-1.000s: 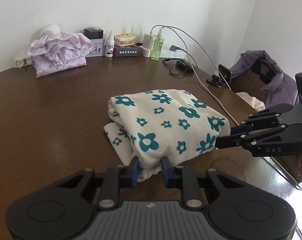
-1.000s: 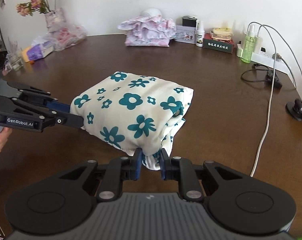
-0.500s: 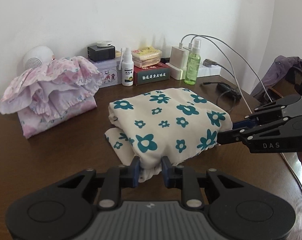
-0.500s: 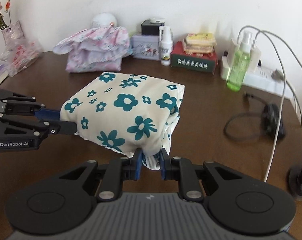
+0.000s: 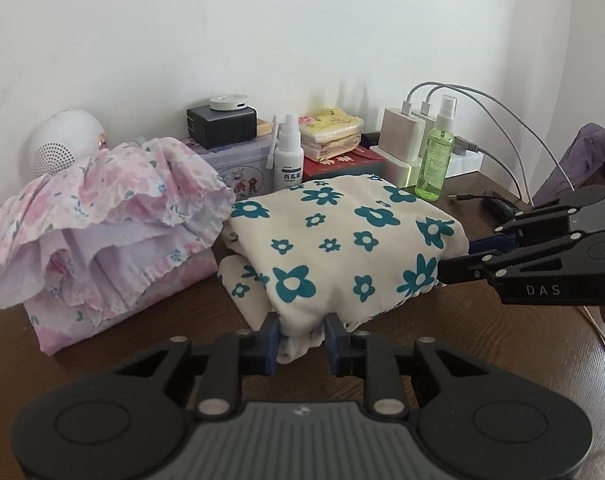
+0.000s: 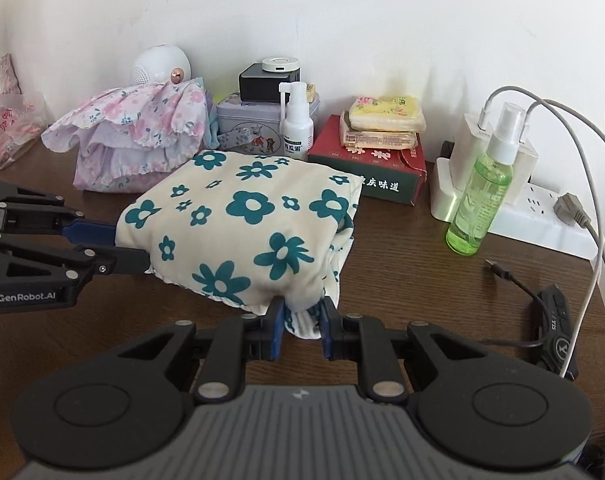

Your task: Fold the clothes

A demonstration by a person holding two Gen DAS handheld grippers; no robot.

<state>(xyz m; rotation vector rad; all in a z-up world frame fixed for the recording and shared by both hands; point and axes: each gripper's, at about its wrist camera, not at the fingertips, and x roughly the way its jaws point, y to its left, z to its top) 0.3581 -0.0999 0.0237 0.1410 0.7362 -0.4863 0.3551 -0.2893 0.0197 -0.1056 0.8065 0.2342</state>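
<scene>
the dark brown wood-grain counter (image 6: 402, 264) is running back to a plain white wall (image 6: 342, 12). a folded cream garment with teal flowers (image 6: 246, 216) is sitting toward the far side of the counter, its near edge lifted. the left hand-held gripper (image 5: 300, 338) is pinching the near left corner of that garment, jaws narrow with cloth bunched between the blue pads. the right hand-held gripper (image 6: 298, 330) is clamping the near right corner in the same narrow manner.

just left of the garment, a folded pink floral garment (image 5: 102, 220) is lying on the counter, its frilled edge nearly touching the cream one; whether they are touching cannot be told. behind it, a white round device (image 6: 160, 66) is standing against the wall.

along the far edge, a tin box (image 6: 258, 120) is carrying a black box (image 6: 268, 82), a white spray bottle (image 6: 298, 128) is standing in front of it, and a red carton (image 6: 374, 168) is bearing stacked packets. a green spray bottle (image 6: 482, 196) is standing at the right, near a white power strip (image 6: 542, 216) with chargers and cables. a black corded device (image 6: 554, 328) is lying at the near right.
</scene>
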